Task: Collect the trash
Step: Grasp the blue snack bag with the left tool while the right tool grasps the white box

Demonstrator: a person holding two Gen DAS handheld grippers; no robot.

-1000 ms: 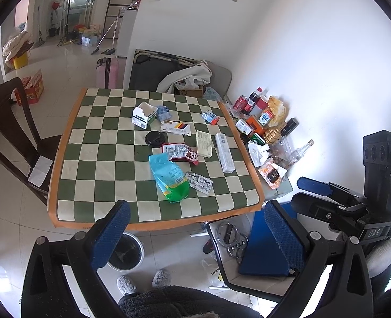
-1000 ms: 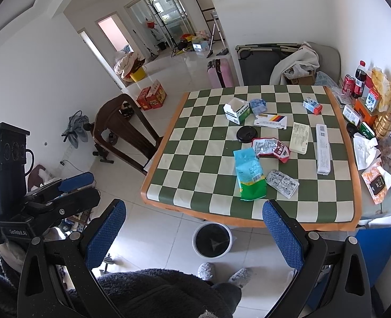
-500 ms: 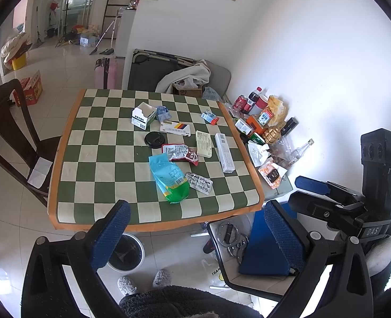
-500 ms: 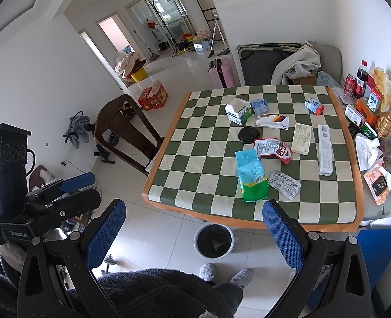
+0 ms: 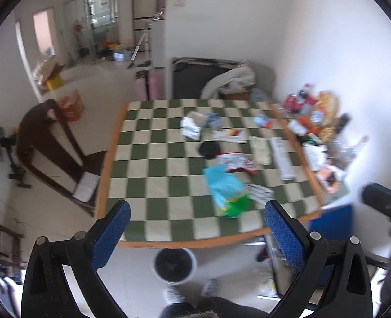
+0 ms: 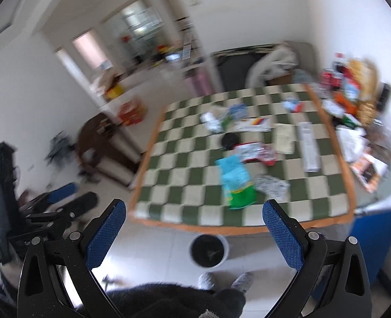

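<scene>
From the left wrist, the left hand-held gripper (image 5: 196, 228) is wide open and holds nothing. The blue-green bag (image 5: 226, 189) lies on the checkered surface (image 5: 155, 164) at 12 o'clock, the bin (image 5: 174, 265) at 6.

From the right wrist, the right hand-held gripper (image 6: 194, 226) is wide open and empty. The bag (image 6: 236, 181) lies at 1 o'clock, the bin (image 6: 208, 250) on the floor at 6.

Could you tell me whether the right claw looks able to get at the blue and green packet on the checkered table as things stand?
Probably yes: the right claw is open and empty, and the blue and green packet lies uncovered near the table's front edge, nothing between them.
</scene>
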